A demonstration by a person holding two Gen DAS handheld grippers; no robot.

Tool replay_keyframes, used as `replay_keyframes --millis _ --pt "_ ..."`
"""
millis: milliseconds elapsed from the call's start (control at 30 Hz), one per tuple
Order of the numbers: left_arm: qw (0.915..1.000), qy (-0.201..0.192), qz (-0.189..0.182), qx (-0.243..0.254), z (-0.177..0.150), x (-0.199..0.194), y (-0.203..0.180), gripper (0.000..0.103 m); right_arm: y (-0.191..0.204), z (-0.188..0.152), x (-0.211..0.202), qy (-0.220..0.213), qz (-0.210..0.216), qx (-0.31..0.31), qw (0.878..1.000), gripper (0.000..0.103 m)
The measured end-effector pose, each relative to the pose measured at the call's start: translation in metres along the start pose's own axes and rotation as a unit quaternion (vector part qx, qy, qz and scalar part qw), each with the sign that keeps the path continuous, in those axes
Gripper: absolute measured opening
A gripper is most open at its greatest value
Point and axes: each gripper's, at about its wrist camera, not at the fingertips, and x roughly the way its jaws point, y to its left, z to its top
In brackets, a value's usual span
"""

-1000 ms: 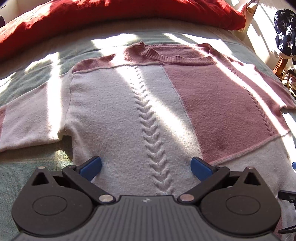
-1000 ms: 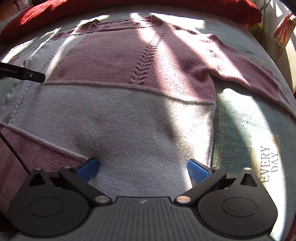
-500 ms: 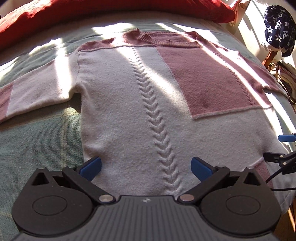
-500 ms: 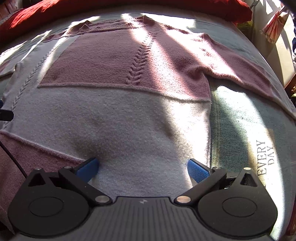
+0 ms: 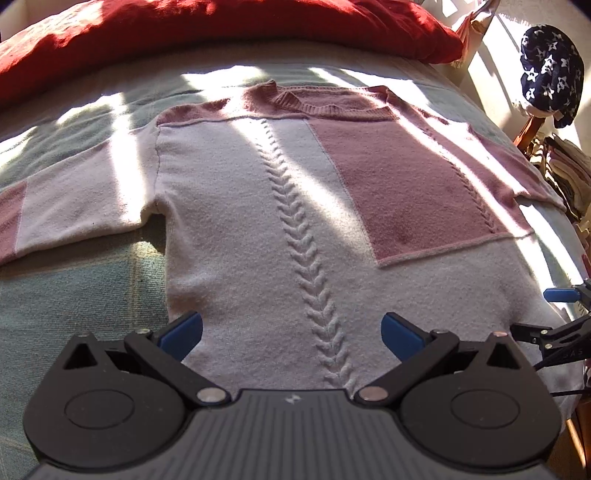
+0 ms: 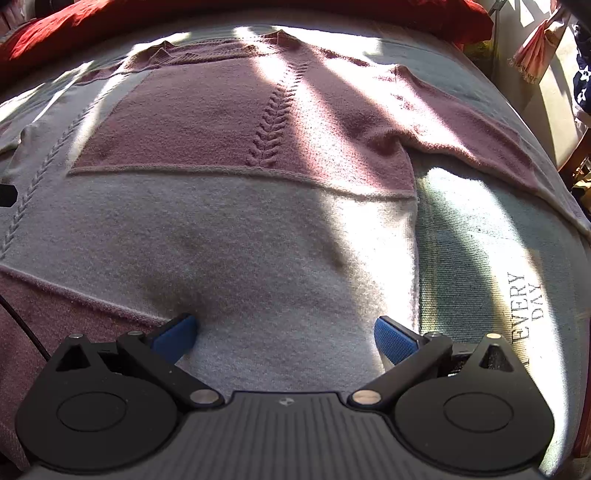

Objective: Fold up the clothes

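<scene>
A white and pink knitted sweater [image 5: 258, 206] with braided cable stripes lies flat on the bed, collar far, sleeves spread to both sides. It also shows in the right wrist view [image 6: 258, 229]. My left gripper [image 5: 291, 334] is open, its blue pads low over the white hem near the left side seam. My right gripper [image 6: 284, 334] is open over the white hem near the sweater's right side edge. The right gripper's fingers [image 5: 561, 295] show at the right edge of the left wrist view.
A pale green bedspread [image 6: 480, 258] printed "EVERY DAY" covers the bed. A red blanket [image 5: 221, 33] lies along the far edge. A dark blue star-patterned cloth [image 5: 550, 74] hangs at the right beside wooden furniture. The bed's edge is close on the right.
Both grippers have drawn back toward the sweater's hem, so more of the sweater shows. Both stay open. The sweater has not moved.
</scene>
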Motion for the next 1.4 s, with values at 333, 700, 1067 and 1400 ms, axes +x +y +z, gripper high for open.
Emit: replay_keyframes --millis 333,700,1067,1400 --pt "0.9992 0.015 0.021 -0.03 -0.016 -0.009 0.004 0.102 -0.001 -0.001 -0.001 -0.006 0.007 -0.002 1.0 0.103" --pt "0.9925 0.088 -0.085 0.003 -0.058 -0.008 -0.06 0.102 -0.007 -0.004 -0.002 -0.017 0.024 -0.017 0.999 0.103" --pt "0.9864 0.127 -0.105 0.005 -0.076 -0.007 -0.089 0.102 -0.01 -0.004 -0.002 -0.017 0.036 -0.032 0.999 0.103" --pt "0.9823 0.139 -0.124 0.021 -0.078 -0.01 -0.105 0.102 -0.008 -0.006 -0.004 -0.025 0.036 -0.039 0.998 0.103"
